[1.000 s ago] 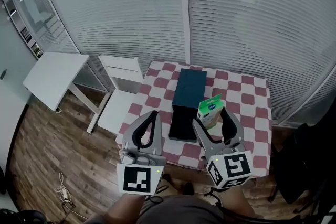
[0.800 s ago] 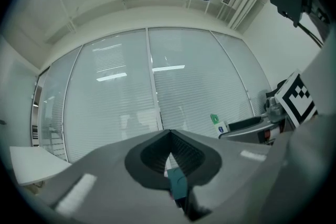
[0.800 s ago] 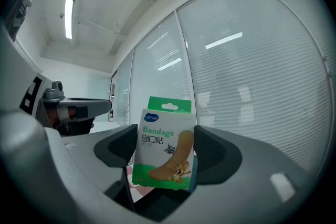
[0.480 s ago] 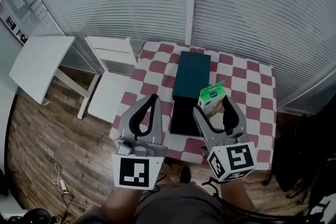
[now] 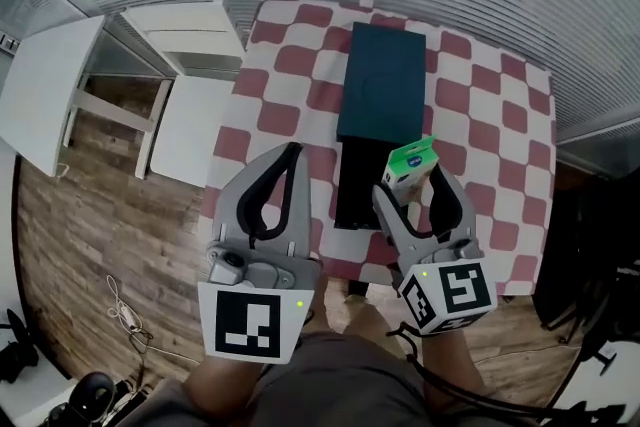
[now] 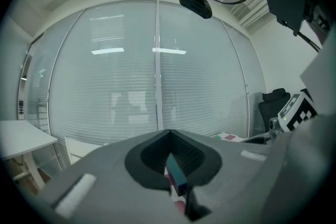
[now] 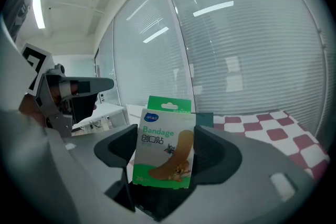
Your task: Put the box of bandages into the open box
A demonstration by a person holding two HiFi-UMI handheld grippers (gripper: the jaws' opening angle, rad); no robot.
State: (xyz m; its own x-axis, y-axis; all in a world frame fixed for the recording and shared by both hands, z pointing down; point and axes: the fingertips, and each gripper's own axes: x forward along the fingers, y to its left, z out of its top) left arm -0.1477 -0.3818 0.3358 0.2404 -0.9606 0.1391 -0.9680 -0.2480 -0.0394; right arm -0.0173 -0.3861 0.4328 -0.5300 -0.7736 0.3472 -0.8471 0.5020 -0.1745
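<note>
1. Bandage box [image 5: 410,167], green and white, stands upright in the grasp of the right hand-held gripper [image 5: 411,183]. The jaws press on the pack's two side edges. The right gripper view shows its printed face toward the camera with the hang tab on top.
2. The pack hangs in the air over the near right edge of the open box [image 5: 356,187] and is not yet inside. A grip on the sides leaves the bottom free, which looks suited to lowering it straight in.
3. The open box lies along the middle of the tabletop [image 5: 485,120]. Its dark half is nearest the person, and a teal half [image 5: 382,80] lies flat beyond it. That half is apparently the lid, folded back so the cavity can be reached from above.
4. Idle, the left hand-held gripper [image 5: 290,153] is clenched on nothing, its tips meeting. It is held to the left of the box, seemingly to keep the drop path clear.
5. A red-and-white checked cloth covers the tabletop, and a white chair [image 5: 190,115] stands just beside its left edge.
6. The carry looks nearly done. What remains appears to be a short shift left and down, then a release.
</note>
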